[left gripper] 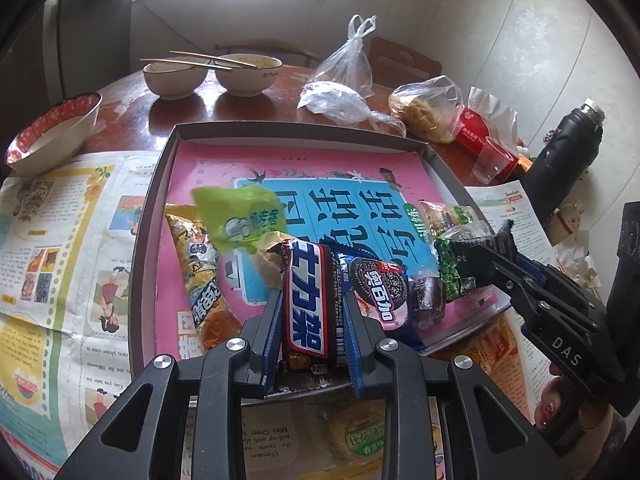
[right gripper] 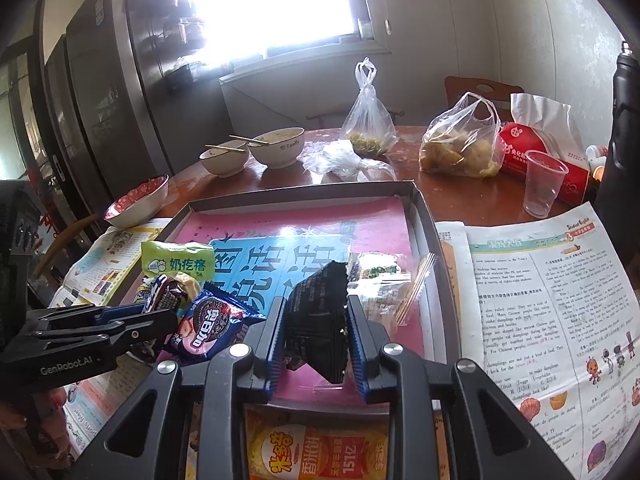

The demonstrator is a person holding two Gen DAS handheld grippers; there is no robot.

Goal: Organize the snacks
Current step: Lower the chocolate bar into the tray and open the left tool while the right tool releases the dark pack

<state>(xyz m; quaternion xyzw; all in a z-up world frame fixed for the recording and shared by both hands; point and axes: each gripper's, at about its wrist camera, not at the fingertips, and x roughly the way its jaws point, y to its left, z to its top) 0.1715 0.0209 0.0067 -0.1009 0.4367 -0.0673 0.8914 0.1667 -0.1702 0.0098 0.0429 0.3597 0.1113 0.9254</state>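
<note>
Both grippers were loaded over the shallow grey cardboard tray with the pink-and-blue printed liner (left gripper: 160,184). Left gripper (left gripper: 311,322) had its jaws clamped on the brown chocolate bar in a blue-and-white lettered wrapper (left gripper: 306,300), held lengthwise, its far end over the blue-and-pink cookie packet (left gripper: 382,294). Right gripper (right gripper: 316,334) had its jaws narrow, pinching the black crinkled foil end of the green-pea snack bag (right gripper: 318,316), which hung crumpled over the right side of the tray (peas only visible in the left view).

To place well, I'd say: lower each until it touched the liner before letting go, bar into the bare pink patch beside the yellow printed chip bag (left gripper: 198,268), pea bag flat by the right wall, clear of the clear plastic sachets (right gripper: 384,280), one release at a time
</note>
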